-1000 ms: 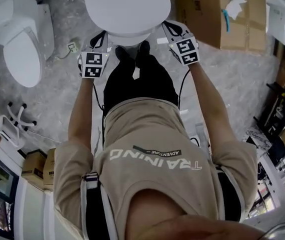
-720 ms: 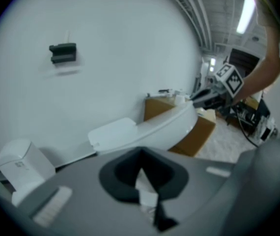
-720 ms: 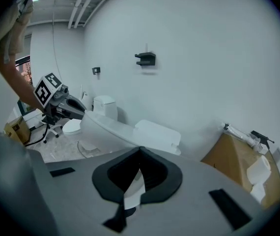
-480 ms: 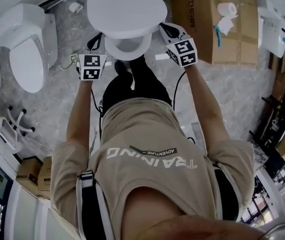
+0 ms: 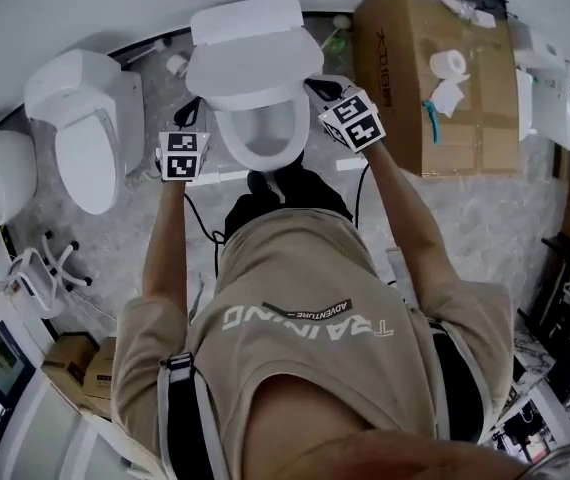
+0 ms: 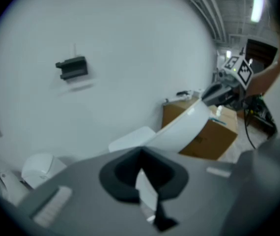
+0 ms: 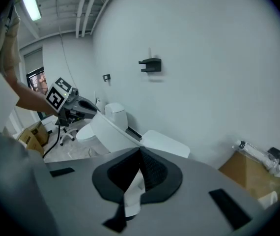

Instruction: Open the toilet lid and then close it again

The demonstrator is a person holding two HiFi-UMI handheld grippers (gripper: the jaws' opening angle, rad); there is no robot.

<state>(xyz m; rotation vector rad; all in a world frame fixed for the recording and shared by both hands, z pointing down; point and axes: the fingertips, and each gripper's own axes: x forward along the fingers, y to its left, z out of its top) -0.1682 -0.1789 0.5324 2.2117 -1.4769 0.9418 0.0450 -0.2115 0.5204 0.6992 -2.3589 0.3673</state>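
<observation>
- Head view first: I'm standing right over the toilet [image 5: 261, 136], and its lid [image 5: 250, 68] is tilted about halfway up, with the bowl showing under it.
- My left tool [image 5: 193, 111] is on the lid's left edge and my right tool [image 5: 315, 88] is on its right edge, so the lid sits between the two.
- Left gripper view: the left tool [image 6: 141, 166] has its jaws pinched down on a white sliver, which is the near edge of the lid [image 6: 186, 127]. The lid slants up and away to the right tool [image 6: 218, 93] on the far side.
- Right gripper view is the same deal mirrored: the right tool [image 7: 139, 168] is clamped on the white rim of the lid [image 7: 105, 132], with the left tool [image 7: 78, 106] on the far edge.
- The tank [image 5: 245, 18] is just behind the raised lid, against the wall.
- Off to my left there's a second toilet [image 5: 90, 128], well apart from mine.
- To my right is a cardboard box [image 5: 435, 78] with a paper roll [image 5: 448, 63] on top.
- A small black bracket [image 6: 72, 68] is up on the wall.
</observation>
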